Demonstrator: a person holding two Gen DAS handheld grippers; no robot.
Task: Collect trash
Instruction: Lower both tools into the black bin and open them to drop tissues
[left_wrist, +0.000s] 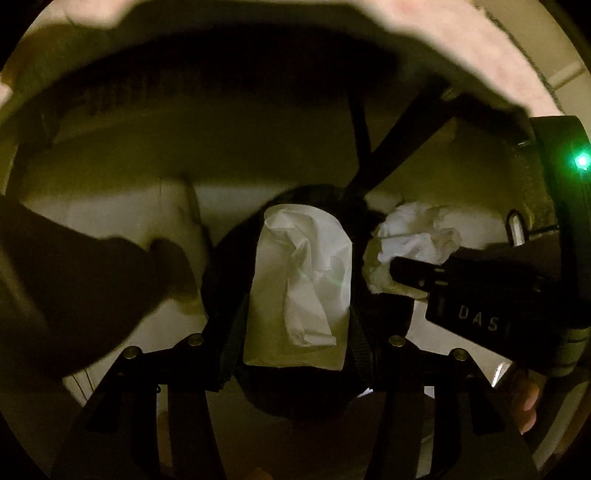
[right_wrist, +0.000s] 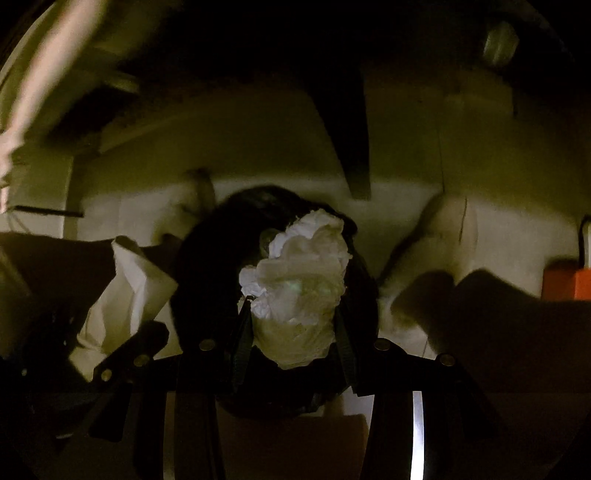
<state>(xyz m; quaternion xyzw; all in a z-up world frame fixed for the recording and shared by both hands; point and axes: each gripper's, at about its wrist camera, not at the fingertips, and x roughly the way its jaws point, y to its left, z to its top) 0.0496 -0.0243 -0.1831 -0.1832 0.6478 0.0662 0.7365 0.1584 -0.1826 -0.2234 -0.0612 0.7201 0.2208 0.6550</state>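
The left tool (left_wrist: 297, 291) was clamped on a flat crumpled sheet of white paper (left_wrist: 301, 280), its two jaws pressing the sheet's long edges so that it hung straight ahead of the tool. The right tool (right_wrist: 293, 295) was likewise clamped, on a bunched wad of tissue (right_wrist: 299, 273), gripped about its lower half with the loose crown free at 12 o'clock. Both tools pointed steeply down at a dark round opening (left_wrist: 306, 398), judged to be a lined bin, directly behind each load; the holds appeared chosen to carry both pieces over one mouth for a joint drop. In the left view the wad lay at 3 o'clock of the sheet, near but apart. Pale floor (right_wrist: 406, 221) surrounded the opening. Lighting was poor; the bin's contents could not be determined.
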